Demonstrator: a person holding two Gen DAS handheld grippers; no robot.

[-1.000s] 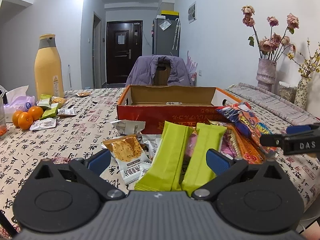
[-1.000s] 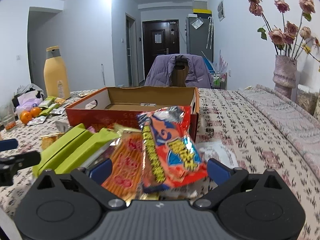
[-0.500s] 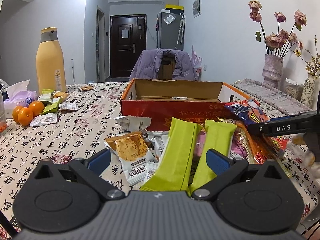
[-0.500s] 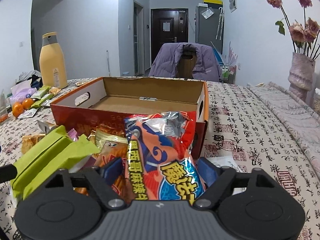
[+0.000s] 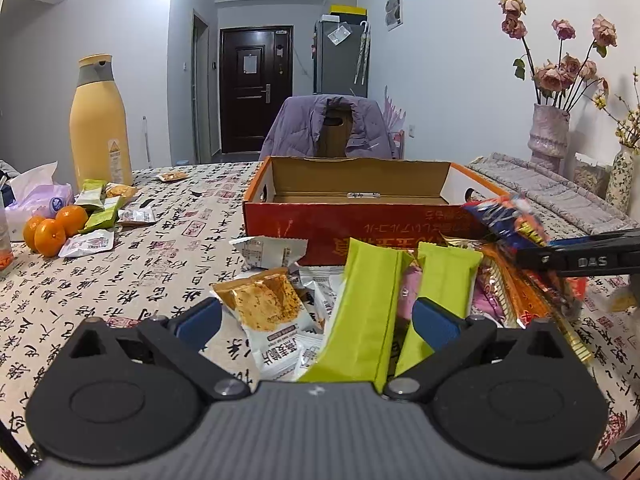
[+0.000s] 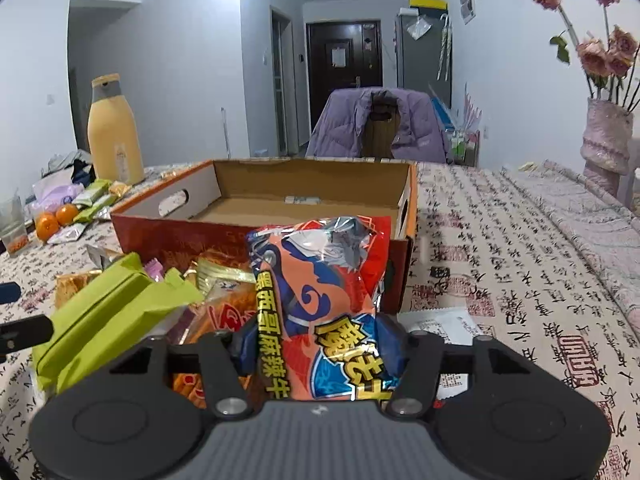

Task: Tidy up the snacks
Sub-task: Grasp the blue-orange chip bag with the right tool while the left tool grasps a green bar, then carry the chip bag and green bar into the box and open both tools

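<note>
I count two green bars [image 5: 372, 312], one box [image 5: 360, 216]; my right gripper [image 6: 320, 344], spread earlier, now clenches the noodle bag [image 6: 324, 304]; left gripper [image 5: 316, 316] stays spread.

Two black grippers, left gripper [image 5: 316, 316] and right gripper [image 6: 318, 346]: ribbed grey housings, blue-padded jaws, silver pivot screws.
</note>
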